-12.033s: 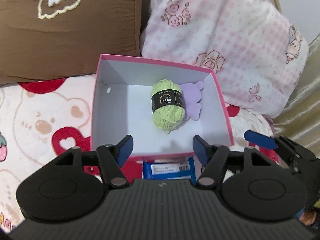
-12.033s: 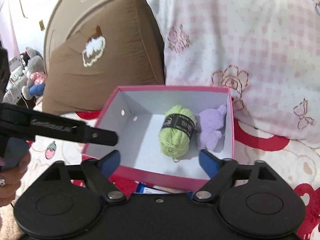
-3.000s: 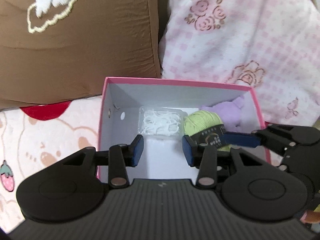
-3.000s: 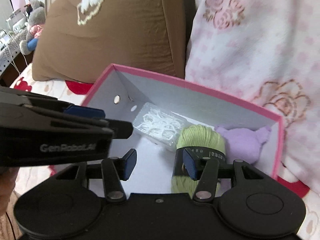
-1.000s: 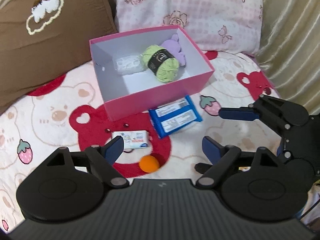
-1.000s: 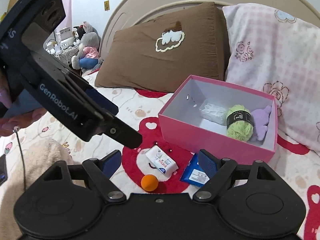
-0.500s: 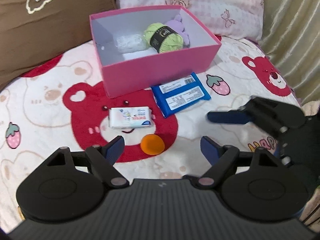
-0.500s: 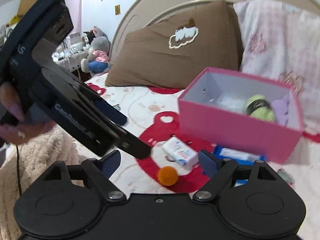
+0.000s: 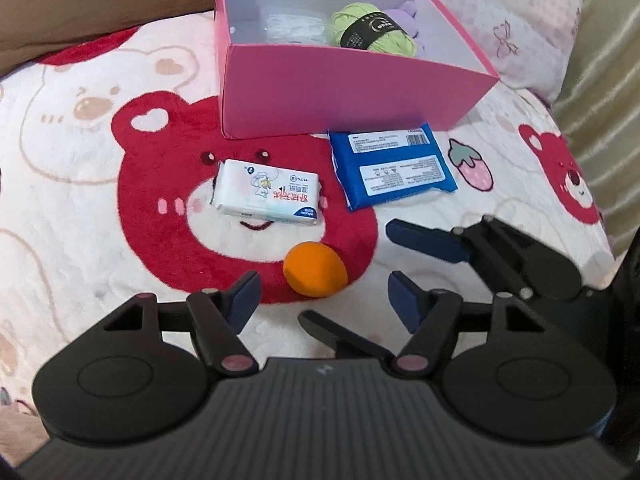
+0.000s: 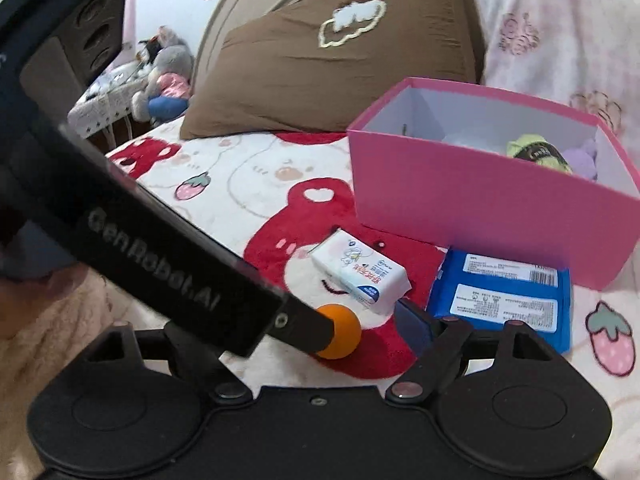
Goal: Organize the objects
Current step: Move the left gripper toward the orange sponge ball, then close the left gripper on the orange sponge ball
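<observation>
An orange ball (image 9: 315, 268) lies on the red bear print, just ahead of and between the fingers of my left gripper (image 9: 324, 296). Its jaws are closing, and the pads stand clear of the ball. My right gripper (image 9: 348, 276) comes in from the right, wide and closing a little, with the ball (image 10: 344, 334) between its fingers. The left gripper's body hides its left finger. Behind lie a white tissue pack (image 9: 268, 194) and a blue packet (image 9: 394, 166). The pink box (image 9: 340, 92) holds green yarn (image 9: 372, 34), a purple plush (image 9: 408, 12) and a clear pack (image 9: 292, 26).
All of this sits on a soft bear-print blanket (image 9: 80, 200). A brown pillow (image 10: 340, 68) and a pink checked pillow (image 9: 500, 4) stand behind the box. A pale curtain (image 9: 600, 80) hangs at the right. Plush toys (image 10: 164, 76) sit far back left.
Both grippers have come down toward the blanket. The orange ball now lies between the left fingers, which have narrowed. The right gripper has closed in on the ball from the right.
</observation>
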The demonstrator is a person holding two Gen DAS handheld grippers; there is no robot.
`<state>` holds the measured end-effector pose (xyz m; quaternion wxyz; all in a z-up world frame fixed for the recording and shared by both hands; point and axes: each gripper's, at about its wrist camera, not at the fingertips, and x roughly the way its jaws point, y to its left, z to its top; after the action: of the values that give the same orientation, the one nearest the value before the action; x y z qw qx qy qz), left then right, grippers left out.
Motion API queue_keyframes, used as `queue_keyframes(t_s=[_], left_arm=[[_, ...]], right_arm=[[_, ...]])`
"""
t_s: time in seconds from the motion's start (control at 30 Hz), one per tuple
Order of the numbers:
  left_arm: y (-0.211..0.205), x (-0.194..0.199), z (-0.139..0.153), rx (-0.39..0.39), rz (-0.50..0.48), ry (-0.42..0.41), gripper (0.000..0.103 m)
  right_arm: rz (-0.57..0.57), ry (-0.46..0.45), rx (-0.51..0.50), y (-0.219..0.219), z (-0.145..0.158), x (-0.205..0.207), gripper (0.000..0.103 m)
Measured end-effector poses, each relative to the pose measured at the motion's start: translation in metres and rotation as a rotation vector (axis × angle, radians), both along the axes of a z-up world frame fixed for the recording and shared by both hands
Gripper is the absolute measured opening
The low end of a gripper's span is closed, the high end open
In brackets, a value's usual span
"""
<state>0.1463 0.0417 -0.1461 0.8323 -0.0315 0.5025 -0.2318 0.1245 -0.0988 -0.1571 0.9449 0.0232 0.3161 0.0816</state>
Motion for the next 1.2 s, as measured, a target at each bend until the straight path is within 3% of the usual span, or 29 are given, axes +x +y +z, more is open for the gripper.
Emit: queue_keyframes(t_s=[0.1,0.23,0.37,0.53,0.73,0.8,0.9,1.2], left_arm=[[-0.009,-0.004,-0.005,0.053,-0.01,-0.039,0.068],[-0.013,-0.001,-0.012,0.047,-0.006,-0.023,0.068],[-0.01,0.008,-0.021,0.043,0.025,-0.005,0.066],[-0.011,0.016,-0.034,0.057,0.065,0.013,0.055],[-0.011,0.017,-0.03,0.002,0.062,-0.008,0.043],[-0.013,0.017,-0.03,-0.005,0.06,-0.016,0.04],[-0.016,0.017,-0.033,0.01,0.053,-0.017,0.038],[-0.024,0.01,-0.036,0.057,0.018,-0.051,0.038]], right_arm=[[-0.038,0.018,0.032,-0.002,-0.015,0.001,0.082],[-0.053,0.053,0.048,-0.003,-0.028,0.004,0.08],[-0.034,0.114,0.082,-0.005,-0.038,0.015,0.067],[-0.033,0.107,0.095,-0.006,-0.043,0.021,0.067],[-0.018,0.109,0.077,-0.004,-0.05,0.026,0.05],[-0.023,0.101,0.079,-0.003,-0.05,0.026,0.049],[-0.047,0.097,0.074,-0.005,-0.052,0.029,0.042],[-0.061,0.105,0.061,-0.001,-0.057,0.031,0.039]])
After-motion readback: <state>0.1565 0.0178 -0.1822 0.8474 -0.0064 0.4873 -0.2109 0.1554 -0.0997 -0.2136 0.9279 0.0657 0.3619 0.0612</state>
